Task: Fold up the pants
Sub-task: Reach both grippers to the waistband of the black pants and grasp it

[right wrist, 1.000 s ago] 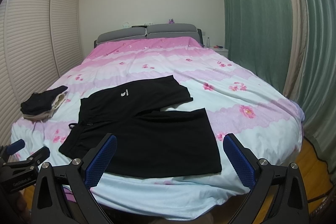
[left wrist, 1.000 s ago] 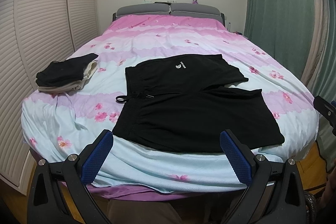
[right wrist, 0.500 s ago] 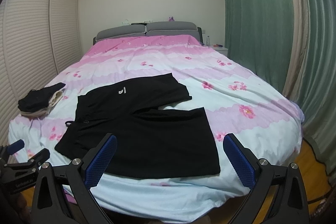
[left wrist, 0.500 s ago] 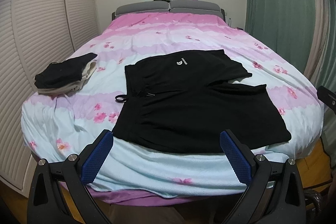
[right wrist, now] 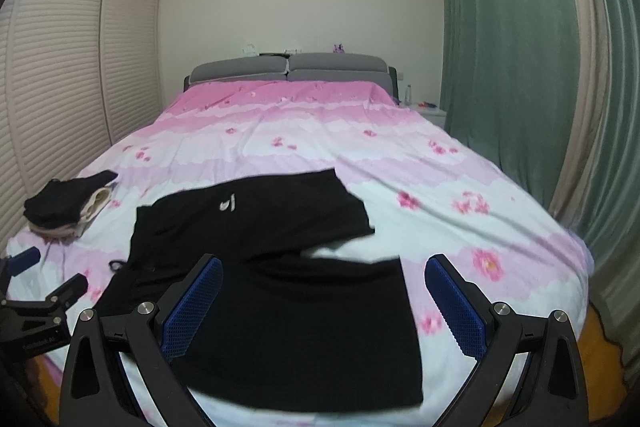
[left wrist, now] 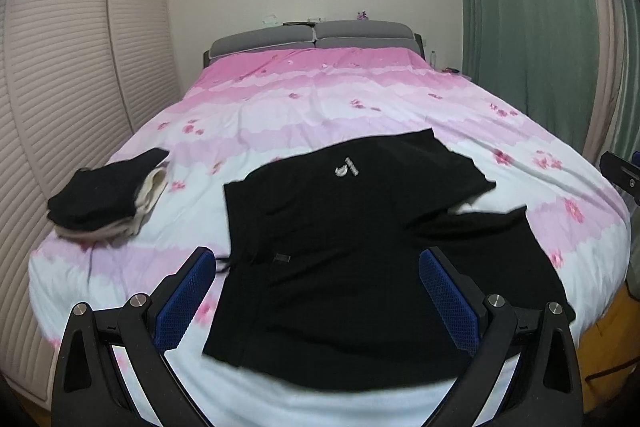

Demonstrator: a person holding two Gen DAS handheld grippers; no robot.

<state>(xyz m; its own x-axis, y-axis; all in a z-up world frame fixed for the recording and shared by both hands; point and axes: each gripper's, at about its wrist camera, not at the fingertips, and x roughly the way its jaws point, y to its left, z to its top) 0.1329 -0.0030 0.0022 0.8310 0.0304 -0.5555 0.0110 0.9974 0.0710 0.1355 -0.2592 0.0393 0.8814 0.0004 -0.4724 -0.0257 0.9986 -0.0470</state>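
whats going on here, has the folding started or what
Not yet. A person holds a claw in each hand over the foot of the bed. The black shorts lie spread flat on the flowered cover, both legs apart. The left claw and right claw are both open, empty, and touching nothing. A small pile of folded clothes sits off to the left.

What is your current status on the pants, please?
Left gripper open, right gripper open, both empty. Black pants flat on bed, unfolded. Folded clothes pile off to the side, clear.

Matt black cloth pants (left wrist: 340,247) on soft cotton-like bedspread (left wrist: 320,107).
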